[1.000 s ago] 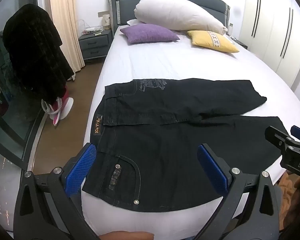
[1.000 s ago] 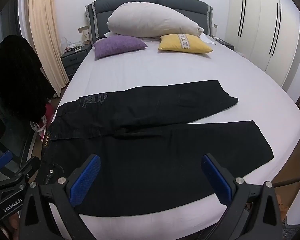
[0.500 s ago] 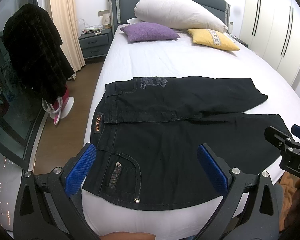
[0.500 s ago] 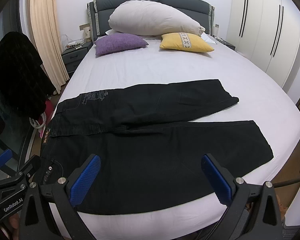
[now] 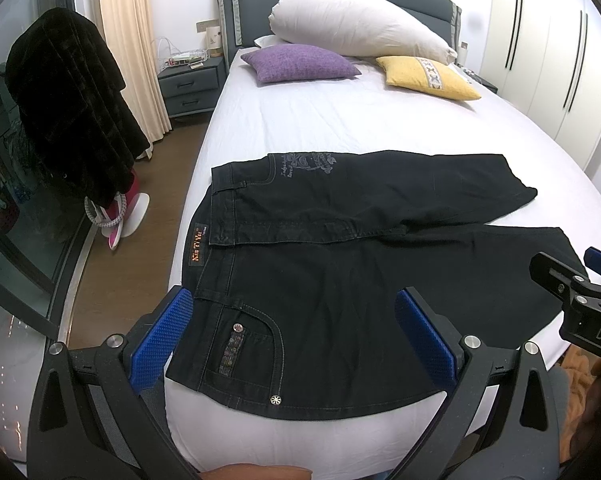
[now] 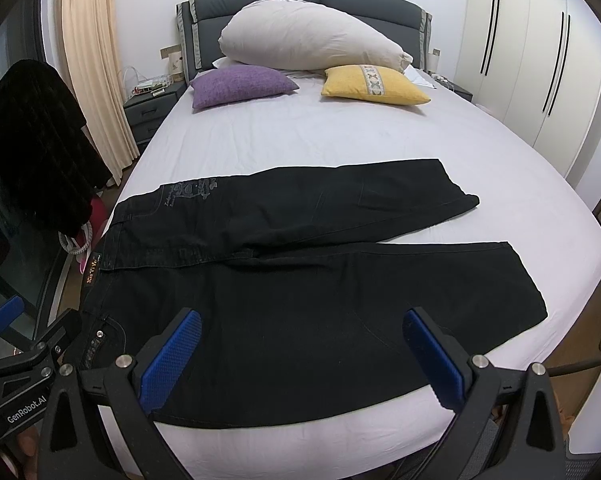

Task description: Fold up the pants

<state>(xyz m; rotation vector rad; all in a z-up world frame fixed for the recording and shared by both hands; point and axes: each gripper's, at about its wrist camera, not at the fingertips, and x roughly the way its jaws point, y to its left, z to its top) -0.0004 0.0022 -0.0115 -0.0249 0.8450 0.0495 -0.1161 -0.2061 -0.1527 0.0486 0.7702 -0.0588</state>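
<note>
Black pants point(image 5: 340, 280) lie flat across the near part of a white bed point(image 5: 340, 120), waist to the left, two legs running right and spread apart. They also show in the right wrist view point(image 6: 300, 300). My left gripper point(image 5: 296, 332) is open and empty, above the waist and pocket end. My right gripper point(image 6: 300, 354) is open and empty, above the near leg. The right gripper also shows at the right edge of the left wrist view point(image 5: 580, 292). The left gripper shows at the lower left of the right wrist view point(image 6: 28, 360).
A purple cushion point(image 5: 300, 62), a yellow cushion point(image 5: 424, 78) and a large white pillow point(image 5: 356, 26) sit at the headboard. A nightstand point(image 5: 190, 88), a dark coat point(image 5: 72, 116) and a glass wall stand left. White wardrobes point(image 6: 540, 60) stand right.
Both grippers have drifted slightly; the pants sit a little lower in the right wrist view. Both stay open and the pants have not moved.
</note>
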